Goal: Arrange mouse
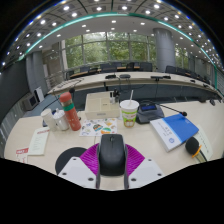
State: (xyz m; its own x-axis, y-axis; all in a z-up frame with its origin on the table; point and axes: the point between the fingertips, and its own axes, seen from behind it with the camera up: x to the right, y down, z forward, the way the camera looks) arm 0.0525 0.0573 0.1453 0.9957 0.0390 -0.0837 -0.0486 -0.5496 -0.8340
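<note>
A black computer mouse [112,154] sits between my gripper's two fingers, with the purple pads [92,158] pressed against both of its sides. My gripper [112,160] is shut on the mouse and holds it above the near part of a light wooden table [150,135]. A black round mouse pad edge [70,156] shows just left of the fingers, low on the table.
Beyond the fingers stand a paper cup with a green band [129,112], an orange-red bottle [70,111], a white can [59,120] and printed cards [97,127]. A blue book [181,128] and a dark case [149,112] lie to the right. A paper [38,143] lies left.
</note>
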